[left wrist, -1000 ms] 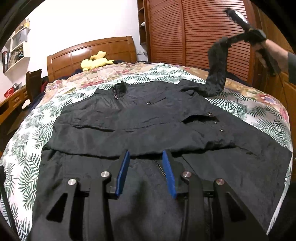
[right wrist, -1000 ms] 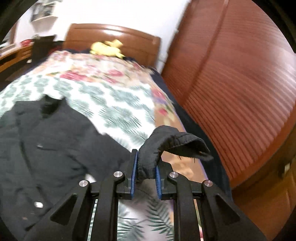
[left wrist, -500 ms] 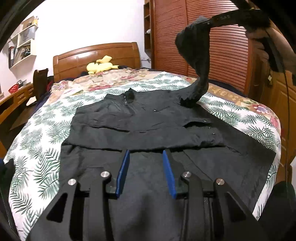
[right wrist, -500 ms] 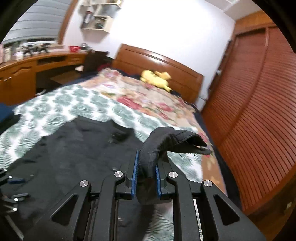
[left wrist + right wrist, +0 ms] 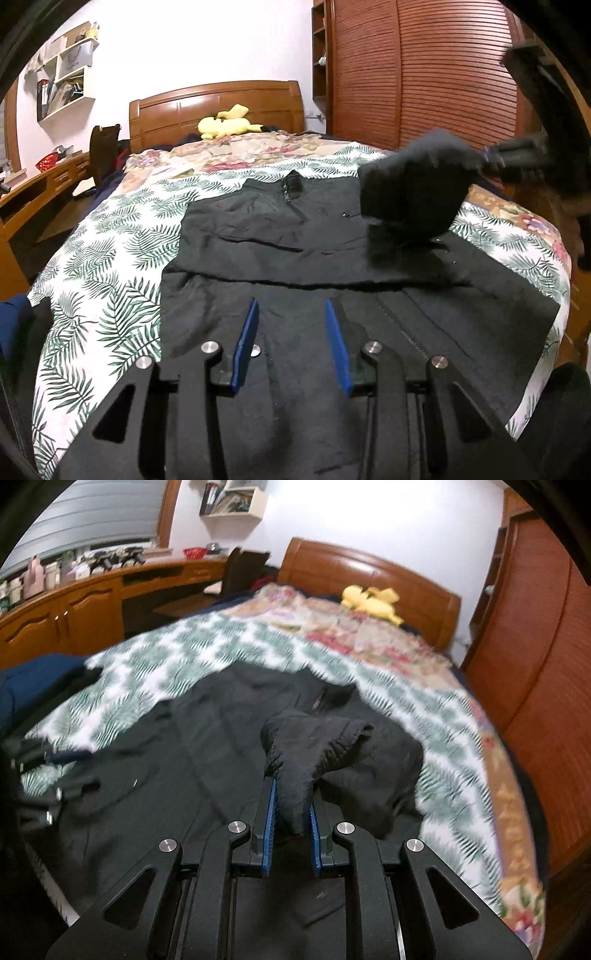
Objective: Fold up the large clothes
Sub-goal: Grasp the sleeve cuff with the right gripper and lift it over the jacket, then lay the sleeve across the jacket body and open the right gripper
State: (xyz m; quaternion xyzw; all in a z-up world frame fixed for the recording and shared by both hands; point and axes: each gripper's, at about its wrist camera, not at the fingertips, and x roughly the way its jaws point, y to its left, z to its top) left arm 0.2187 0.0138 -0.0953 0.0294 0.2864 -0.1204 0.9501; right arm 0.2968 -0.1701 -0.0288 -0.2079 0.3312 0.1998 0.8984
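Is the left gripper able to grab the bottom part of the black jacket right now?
Probably yes. The left gripper has its jaws open and sits right over the lower part of the black jacket, with nothing between them. The right gripper is busy off to the side, holding the sleeve.

The jacket [image 5: 295, 236] lies spread on the bed [image 5: 110, 236], collar toward the headboard [image 5: 218, 107]. Ahead of the left fingers [image 5: 245, 343] it stretches away; its sleeve [image 5: 306, 749] sits between the right fingers [image 5: 267, 812]. A plush toy [image 5: 225, 123] rests far beyond, by the headboard.
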